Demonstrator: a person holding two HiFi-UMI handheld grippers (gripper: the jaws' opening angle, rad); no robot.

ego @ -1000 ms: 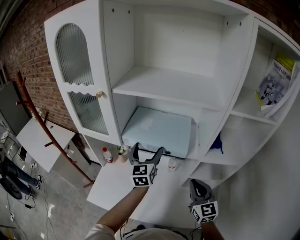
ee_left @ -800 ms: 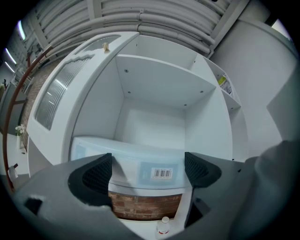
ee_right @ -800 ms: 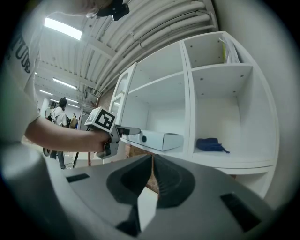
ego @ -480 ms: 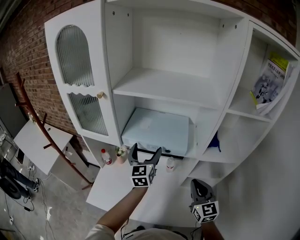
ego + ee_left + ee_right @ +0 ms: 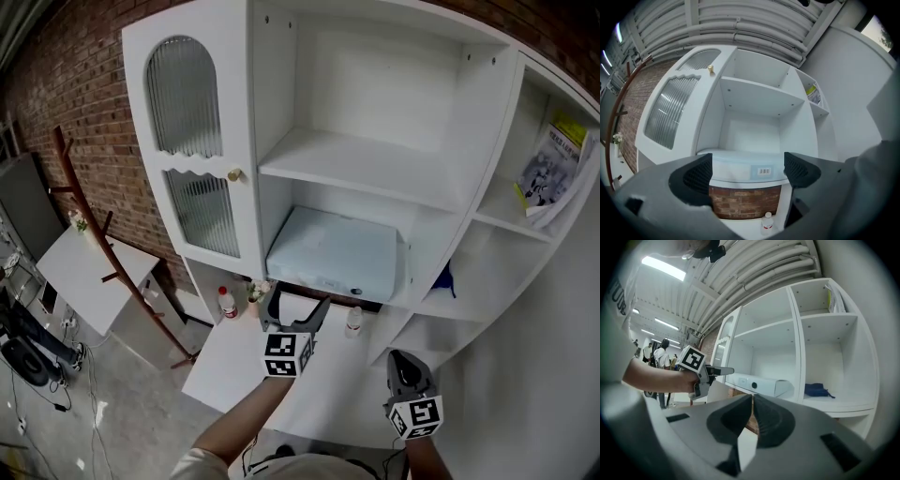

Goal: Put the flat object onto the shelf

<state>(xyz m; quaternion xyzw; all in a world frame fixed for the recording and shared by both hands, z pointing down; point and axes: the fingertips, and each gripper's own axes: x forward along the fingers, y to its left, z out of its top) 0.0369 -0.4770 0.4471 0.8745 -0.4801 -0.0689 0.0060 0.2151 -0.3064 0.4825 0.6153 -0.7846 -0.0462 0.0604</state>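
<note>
1. My left gripper [image 5: 295, 312] is hanging spread wide with nothing between the jaws. The flat box [image 5: 333, 253] is lying on the lower shelf [image 5: 412, 302] of the middle bay, just beyond the tips, untouched. My right gripper [image 5: 405, 367] is pressed together and empty, sitting low to the right.
2. Risk: the box front looks to be overhanging the shelf edge. If I'm pushing off-centre, it's skewing or tipping forward.
3. Risk: the small bottle [image 5: 353, 322] is standing just under the box front. If I'm coming in low, I'm knocking it over.
4. Risk: the bay walls are sitting close to the box sides, so a crooked push is jamming a corner.
5. The surface [image 5: 244, 366] is white, also carrying a red-capped bottle [image 5: 226, 302] at the left.
6. Room: white cabinet with a ribbed-glass door [image 5: 192, 150], a booklet [image 5: 553, 169] and a blue item [image 5: 443, 278] in the right bays, a brick wall [image 5: 75, 94] and a wooden coat stand [image 5: 89, 216].
</note>
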